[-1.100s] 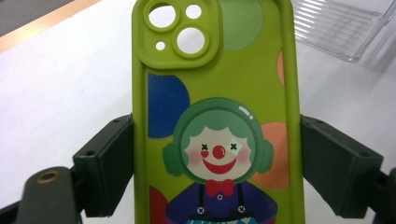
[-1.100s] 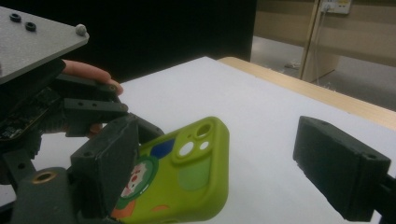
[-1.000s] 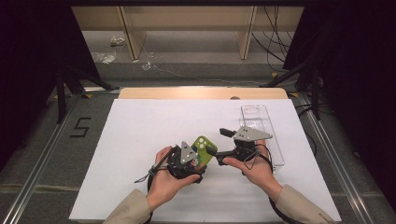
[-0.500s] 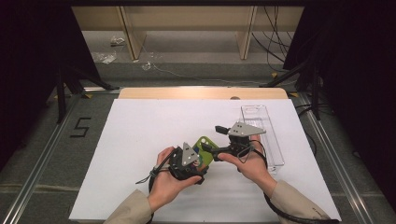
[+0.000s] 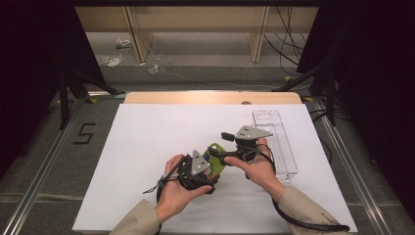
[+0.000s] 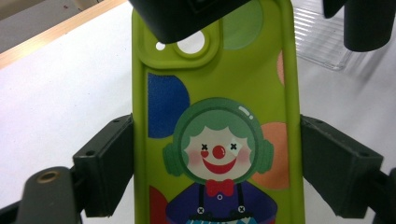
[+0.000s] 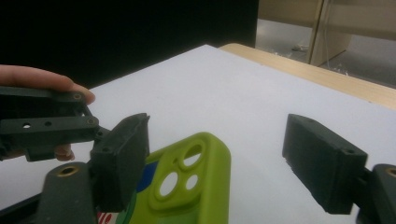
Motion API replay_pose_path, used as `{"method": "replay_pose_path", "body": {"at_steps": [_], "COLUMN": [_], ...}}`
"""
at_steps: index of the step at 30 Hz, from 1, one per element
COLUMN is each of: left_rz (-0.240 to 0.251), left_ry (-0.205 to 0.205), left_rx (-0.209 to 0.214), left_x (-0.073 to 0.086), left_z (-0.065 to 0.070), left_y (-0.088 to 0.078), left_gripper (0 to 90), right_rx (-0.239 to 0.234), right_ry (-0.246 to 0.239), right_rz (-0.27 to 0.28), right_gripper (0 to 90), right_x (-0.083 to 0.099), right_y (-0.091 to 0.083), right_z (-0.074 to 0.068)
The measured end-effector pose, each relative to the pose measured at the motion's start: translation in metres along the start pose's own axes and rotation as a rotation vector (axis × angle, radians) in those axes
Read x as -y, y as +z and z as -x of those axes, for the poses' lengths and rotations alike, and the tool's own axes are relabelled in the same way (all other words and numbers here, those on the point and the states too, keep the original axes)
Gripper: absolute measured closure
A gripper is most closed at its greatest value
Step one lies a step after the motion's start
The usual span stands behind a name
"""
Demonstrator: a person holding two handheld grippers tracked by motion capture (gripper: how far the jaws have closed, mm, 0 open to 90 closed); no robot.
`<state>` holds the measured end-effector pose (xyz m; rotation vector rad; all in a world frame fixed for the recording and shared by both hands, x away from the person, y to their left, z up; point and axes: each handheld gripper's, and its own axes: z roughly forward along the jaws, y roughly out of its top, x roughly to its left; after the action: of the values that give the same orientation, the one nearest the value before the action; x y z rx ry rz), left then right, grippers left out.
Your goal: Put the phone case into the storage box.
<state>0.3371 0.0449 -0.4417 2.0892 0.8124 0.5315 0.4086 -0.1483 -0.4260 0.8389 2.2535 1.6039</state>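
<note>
A lime-green phone case [image 6: 215, 93] with a clown picture is held off the white table, its long edges pinched between the pads of my left gripper [image 6: 217, 163]. In the high view that gripper [image 5: 209, 165] sits at centre front with the case [image 5: 219, 164] pointing away to the right. My right gripper [image 7: 222, 163] straddles the camera-hole end of the case [image 7: 196, 186]. Its jaws have just been closing. The left pad [image 7: 121, 158] is close beside the case and the right pad [image 7: 322, 163] stands well apart from it. From above, the right gripper [image 5: 219, 145] reaches in from the right.
A clear plastic tray [image 5: 276, 142] lies on the white table sheet [image 5: 147, 147] to the right of the hands. A wooden strip [image 5: 210, 97] borders the far edge. Shelving legs and cables stand on the floor beyond.
The right gripper has moved left from beside the clear tray to the far end of the case, its jaws now on either side of it. The left gripper and case stayed put.
</note>
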Motion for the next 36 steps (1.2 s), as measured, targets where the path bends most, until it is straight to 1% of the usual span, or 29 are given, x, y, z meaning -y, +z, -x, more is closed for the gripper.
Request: {"method": "replay_pose_path", "body": {"at_steps": [7, 10, 21, 26, 30, 36], "left_rz": [0.004, 0.006, 0.010, 0.012, 0.015, 0.015], "left_ry": [-0.002, -0.002, -0.008, -0.009, -0.010, -0.009], "left_rx": [0.001, 0.002, 0.003, 0.002, 0.002, 0.004], "left_x": [-0.0002, -0.0004, -0.0008, -0.0006, -0.0006, -0.0005], "left_z": [0.0001, -0.0001, -0.0009, -0.0011, -0.0013, -0.0008], "left_y": [-0.0001, -0.0004, -0.0008, -0.0004, -0.0005, 0.0005], "left_gripper": [16.1, 16.0, 16.1, 16.1, 16.2, 16.1], "right_rx": [-0.005, -0.020, -0.046, -0.066, -0.071, -0.081], "right_ry": [0.034, 0.045, 0.089, 0.106, 0.114, 0.151], "right_rz": [-0.024, -0.025, -0.032, -0.039, -0.037, -0.030], "right_gripper": [37.2, 41.3, 52.7, 59.8, 62.4, 65.5], "right_x": [0.0011, 0.0006, 0.0000, -0.0003, -0.0005, -0.0005], "right_y": [0.0035, 0.0042, 0.0064, 0.0063, 0.0058, 0.0045], "right_z": [0.0015, 0.0012, 0.0011, 0.0010, 0.0019, 0.0044]}}
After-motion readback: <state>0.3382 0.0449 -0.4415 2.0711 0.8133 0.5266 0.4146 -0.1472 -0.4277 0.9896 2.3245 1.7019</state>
